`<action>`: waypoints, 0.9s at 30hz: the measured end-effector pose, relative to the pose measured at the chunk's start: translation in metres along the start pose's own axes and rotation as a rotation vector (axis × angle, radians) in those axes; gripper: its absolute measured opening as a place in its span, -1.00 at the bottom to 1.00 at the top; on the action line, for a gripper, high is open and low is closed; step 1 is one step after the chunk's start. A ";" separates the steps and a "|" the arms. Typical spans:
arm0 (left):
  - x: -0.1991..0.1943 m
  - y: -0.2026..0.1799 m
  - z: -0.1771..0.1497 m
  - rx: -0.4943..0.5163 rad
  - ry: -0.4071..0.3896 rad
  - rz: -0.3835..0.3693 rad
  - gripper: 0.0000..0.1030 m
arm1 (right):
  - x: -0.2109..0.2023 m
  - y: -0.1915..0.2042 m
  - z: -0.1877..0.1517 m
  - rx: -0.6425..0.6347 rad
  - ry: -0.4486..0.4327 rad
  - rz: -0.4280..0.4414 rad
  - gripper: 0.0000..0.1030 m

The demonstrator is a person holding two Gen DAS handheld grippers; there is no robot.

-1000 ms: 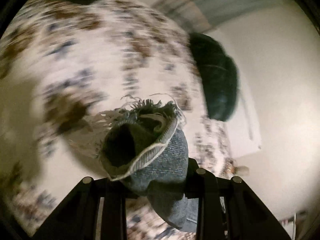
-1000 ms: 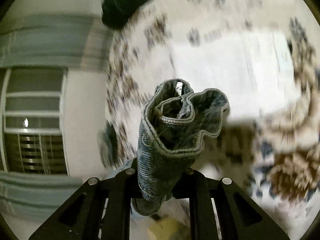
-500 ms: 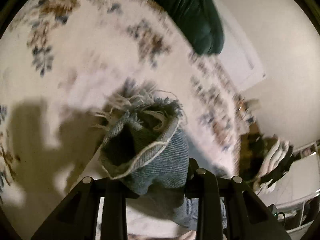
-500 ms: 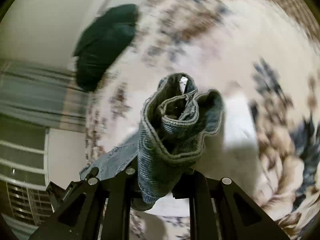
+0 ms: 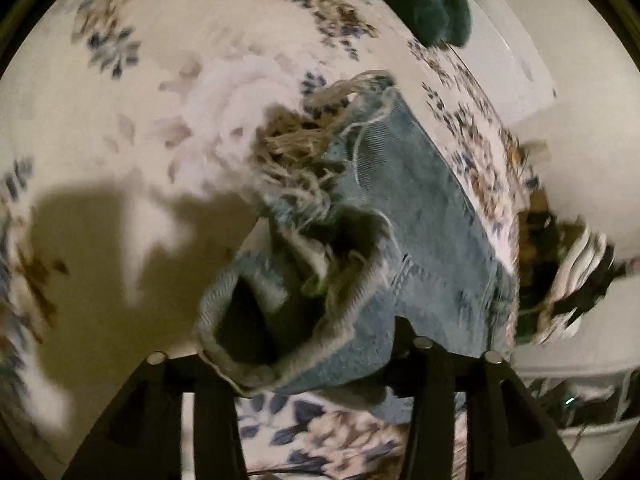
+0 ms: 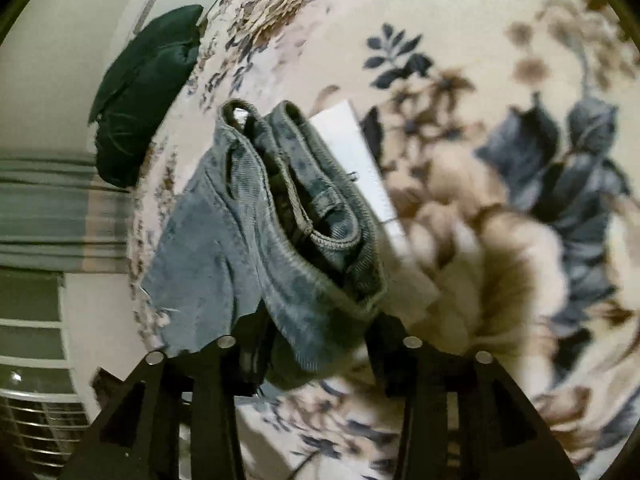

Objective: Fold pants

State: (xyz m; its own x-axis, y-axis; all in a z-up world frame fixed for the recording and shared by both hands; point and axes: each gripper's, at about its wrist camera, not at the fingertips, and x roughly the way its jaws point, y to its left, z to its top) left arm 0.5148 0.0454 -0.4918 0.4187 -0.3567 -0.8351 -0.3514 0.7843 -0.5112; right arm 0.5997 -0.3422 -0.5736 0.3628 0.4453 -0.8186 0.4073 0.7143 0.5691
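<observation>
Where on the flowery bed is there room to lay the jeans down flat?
Both grippers, left and right, grip the jeans. The flowery bedspread is bare left of the frayed hem. It is crowded far right by the green pillow, and the white paper lies under the waistband.

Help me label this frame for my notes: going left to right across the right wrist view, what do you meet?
Striped curtain → dark green cushion → denim pants, pinched in the right gripper → white paper → floral bedspread.
</observation>
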 end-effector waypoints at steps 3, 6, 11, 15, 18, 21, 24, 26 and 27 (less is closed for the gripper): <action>-0.020 -0.007 -0.008 0.120 -0.037 0.130 0.94 | -0.011 0.009 -0.009 -0.095 -0.015 -0.131 -0.04; -0.041 -0.023 -0.017 0.243 -0.101 0.224 0.94 | -0.023 0.034 -0.025 -0.230 -0.056 -0.287 0.31; -0.065 -0.051 -0.032 0.408 -0.142 0.376 0.94 | -0.049 0.078 -0.058 -0.399 -0.159 -0.474 0.96; -0.083 -0.069 -0.035 0.452 -0.147 0.374 0.94 | -0.083 0.104 -0.081 -0.452 -0.217 -0.519 0.98; -0.115 -0.089 -0.045 0.486 -0.171 0.375 0.94 | -0.115 0.126 -0.093 -0.481 -0.247 -0.519 0.98; -0.146 -0.108 -0.055 0.512 -0.192 0.370 0.94 | -0.150 0.146 -0.107 -0.506 -0.289 -0.522 0.98; -0.188 -0.125 -0.071 0.529 -0.224 0.372 0.94 | -0.197 0.166 -0.128 -0.534 -0.315 -0.514 0.98; -0.220 -0.135 -0.082 0.532 -0.249 0.364 0.94 | -0.228 0.178 -0.143 -0.555 -0.338 -0.505 0.98; -0.235 -0.139 -0.087 0.530 -0.263 0.359 0.94 | -0.247 0.185 -0.152 -0.567 -0.356 -0.498 0.98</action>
State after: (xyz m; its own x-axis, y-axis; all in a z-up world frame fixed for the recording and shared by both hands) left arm 0.3923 -0.0240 -0.2423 0.5654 0.0541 -0.8231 -0.0774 0.9969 0.0123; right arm 0.4576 -0.2382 -0.2780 0.5336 -0.1234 -0.8367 0.1408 0.9885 -0.0560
